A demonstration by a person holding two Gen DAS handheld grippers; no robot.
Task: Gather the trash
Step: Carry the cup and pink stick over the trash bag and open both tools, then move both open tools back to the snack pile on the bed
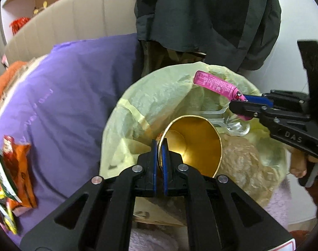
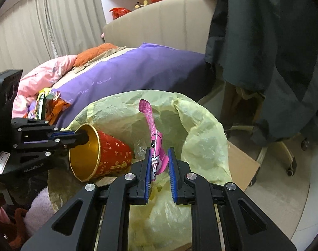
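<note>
My left gripper (image 1: 159, 146) is shut on the rim of a red paper cup with a gold inside (image 1: 197, 144), held on its side over a bin lined with a pale yellow-green bag (image 1: 150, 102). The cup (image 2: 111, 156) and left gripper (image 2: 77, 137) also show in the right wrist view. My right gripper (image 2: 159, 156) is part open, with a pink wrapper (image 2: 152, 129) leaning on its left pad, above the same bag (image 2: 200, 125). The wrapper (image 1: 217, 84) and right gripper (image 1: 248, 104) also show in the left wrist view.
Clear plastic trash (image 1: 228, 121) lies inside the bag. Orange and green snack wrappers (image 1: 10, 177) lie on the purple bedcover (image 1: 71, 96). A dark jacket (image 2: 263, 41) hangs on a wheeled chair (image 2: 284, 152). Cardboard (image 2: 240, 165) lies on the floor.
</note>
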